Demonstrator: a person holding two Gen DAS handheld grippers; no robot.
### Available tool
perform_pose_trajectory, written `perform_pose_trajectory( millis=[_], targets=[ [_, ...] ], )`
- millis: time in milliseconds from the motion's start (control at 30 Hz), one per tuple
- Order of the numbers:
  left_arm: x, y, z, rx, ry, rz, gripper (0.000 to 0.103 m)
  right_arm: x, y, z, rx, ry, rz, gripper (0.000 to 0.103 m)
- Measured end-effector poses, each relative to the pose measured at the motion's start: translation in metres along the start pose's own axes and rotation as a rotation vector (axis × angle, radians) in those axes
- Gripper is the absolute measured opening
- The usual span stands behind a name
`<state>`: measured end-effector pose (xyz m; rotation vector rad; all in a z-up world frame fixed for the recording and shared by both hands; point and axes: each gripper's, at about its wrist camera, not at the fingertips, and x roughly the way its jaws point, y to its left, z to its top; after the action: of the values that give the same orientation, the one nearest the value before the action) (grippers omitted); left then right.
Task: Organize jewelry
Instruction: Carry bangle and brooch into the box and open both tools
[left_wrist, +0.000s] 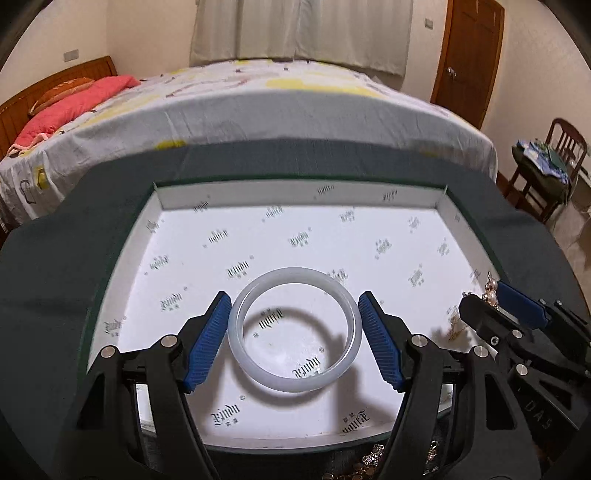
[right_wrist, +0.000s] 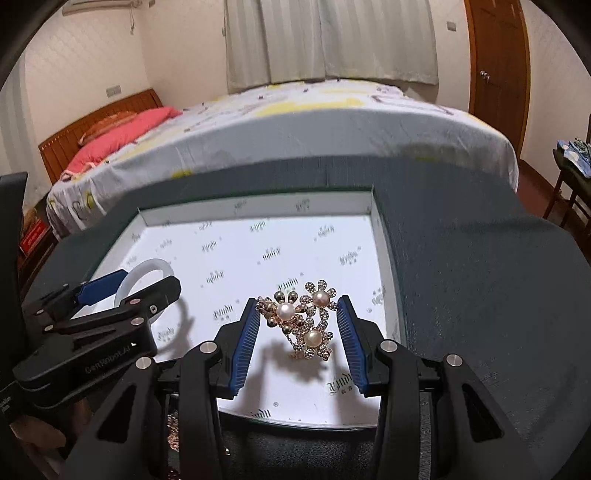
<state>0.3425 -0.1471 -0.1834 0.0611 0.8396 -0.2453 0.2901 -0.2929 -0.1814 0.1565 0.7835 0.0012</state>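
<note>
left gripper (left_wrist: 293, 339) clasps bangle (left_wrist: 293, 334) above tray's (left_wrist: 295, 197) near middle; right gripper (right_wrist: 297, 334) grips pearl brooch (right_wrist: 301, 319) above tray's near right | tray on dark cloth (left_wrist: 44, 295); gold jewelry (left_wrist: 373, 461) heaped off near edge; bed (left_wrist: 258, 107) beyond | tray print unreadable; left gripper reads "GenRobot.AI"

Bed (left_wrist: 258, 107): patterned sheet, pink pillow (left_wrist: 70, 107)
Curtains (left_wrist: 299, 29): pale, drawn
Door (left_wrist: 469, 55): brown wood
Chair (left_wrist: 554, 162): wooden, piled clothes
</note>
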Motion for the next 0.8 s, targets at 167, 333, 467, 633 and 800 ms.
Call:
perform_pose_trajectory(
  millis=[167,333,467,633,800],
  targets=[
    [0.008,-0.004,-0.005,-0.004,0.036,-0.007,0.07,0.01,-0.004,-0.002,0.007,0.04,-0.007,0.044],
    [0.007,-0.009,-0.004,0.023,0.013,0.007,0.076,0.014,-0.004,-0.004,0.003,0.049,-0.012,0.045],
    [0.003,-0.006,-0.003,0.018,-0.004,0.009,0.08,0.012,-0.005,-0.004,0.005,0.03,-0.016,0.059],
    [-0.003,-0.001,-0.004,0.004,-0.018,0.003,0.083,0.002,-0.004,-0.002,0.005,0.001,-0.016,0.059],
    [-0.025,0.002,-0.005,-0.014,-0.064,-0.007,0.087,-0.02,-0.002,-0.002,0.002,-0.052,-0.019,0.059]
  ],
)
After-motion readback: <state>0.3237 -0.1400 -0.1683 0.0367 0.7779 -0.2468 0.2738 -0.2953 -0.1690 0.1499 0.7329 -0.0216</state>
